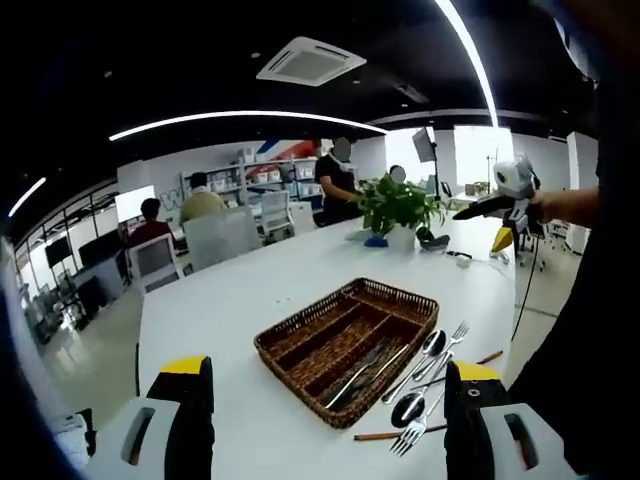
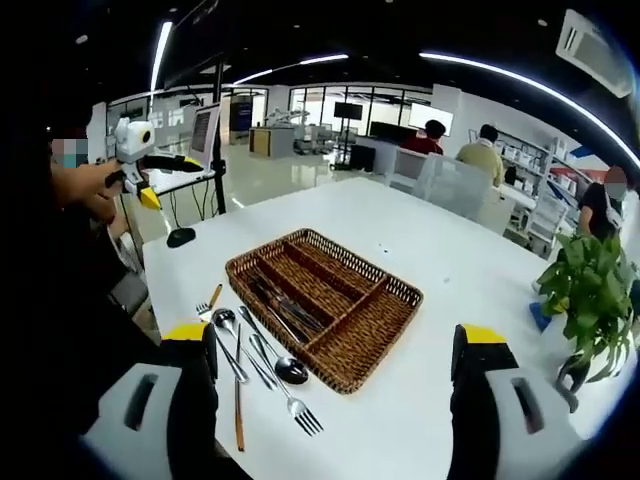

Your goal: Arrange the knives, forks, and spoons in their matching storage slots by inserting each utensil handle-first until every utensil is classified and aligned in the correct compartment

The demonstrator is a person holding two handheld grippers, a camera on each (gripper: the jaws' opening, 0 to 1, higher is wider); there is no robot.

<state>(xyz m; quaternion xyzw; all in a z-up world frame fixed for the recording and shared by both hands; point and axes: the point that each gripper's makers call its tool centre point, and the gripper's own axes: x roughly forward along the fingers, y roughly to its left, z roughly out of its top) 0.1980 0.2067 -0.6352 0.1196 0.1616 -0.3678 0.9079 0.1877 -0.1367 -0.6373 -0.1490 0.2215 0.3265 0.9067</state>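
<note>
A brown wicker cutlery tray with long compartments lies on the white table. Several knives lie in its near-right slot. Loose spoons and forks rest on the table beside the tray's right side, two of them with wooden handles. My left gripper hovers open before the tray, nothing between its jaws. My right gripper is open too, facing the tray from the other side, with the knives inside and the loose cutlery to its left. Each gripper appears raised in the other's view: right gripper, left gripper.
A potted plant stands at the table's far end with small items around it. Office chairs and seated people line the far edge. The table edge runs close to the loose cutlery, by the person's body.
</note>
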